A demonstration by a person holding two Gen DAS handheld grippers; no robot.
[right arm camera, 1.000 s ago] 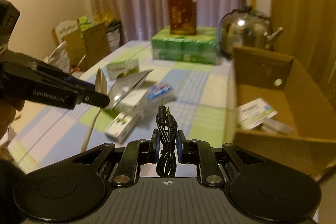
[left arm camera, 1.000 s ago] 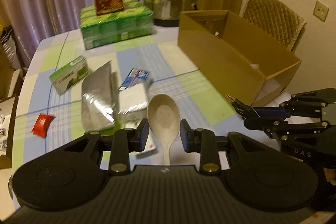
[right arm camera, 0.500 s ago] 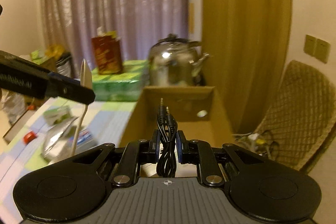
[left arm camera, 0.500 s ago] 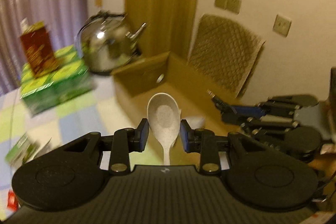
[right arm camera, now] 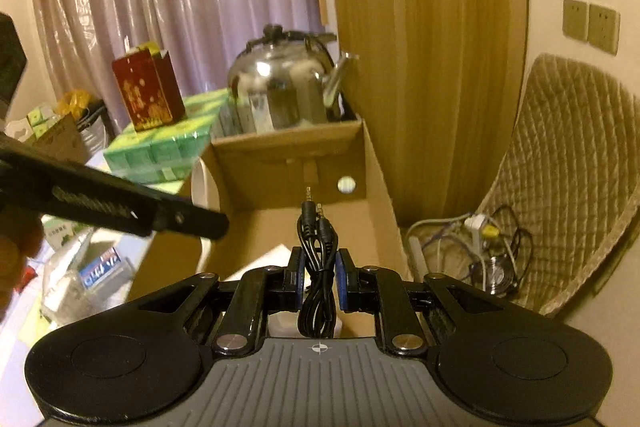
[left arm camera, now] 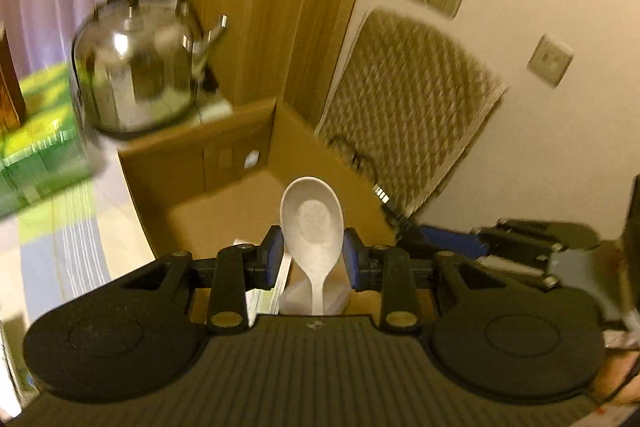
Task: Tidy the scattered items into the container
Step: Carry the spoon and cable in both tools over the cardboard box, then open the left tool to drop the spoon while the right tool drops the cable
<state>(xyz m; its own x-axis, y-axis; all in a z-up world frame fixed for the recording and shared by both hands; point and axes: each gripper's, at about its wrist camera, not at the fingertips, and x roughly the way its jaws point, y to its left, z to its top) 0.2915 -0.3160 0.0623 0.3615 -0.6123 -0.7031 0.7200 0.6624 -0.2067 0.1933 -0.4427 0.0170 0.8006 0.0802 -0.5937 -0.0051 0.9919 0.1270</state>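
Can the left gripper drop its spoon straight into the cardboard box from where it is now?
Probably yes. The left gripper, shut on the spoon, looks to be over the open cardboard box, whose top is uncovered. The right gripper, holding the cable, is beside it, not below.

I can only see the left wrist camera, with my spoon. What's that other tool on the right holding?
Observer: A black cable, squeezed in the right tool.
Operator: Is any stuff left on the table?
Observer: Yes, some packets lie left of the box.
Operator: Does the cable have plugs?
Observer: Two plugs, pointing toward the box's far wall.
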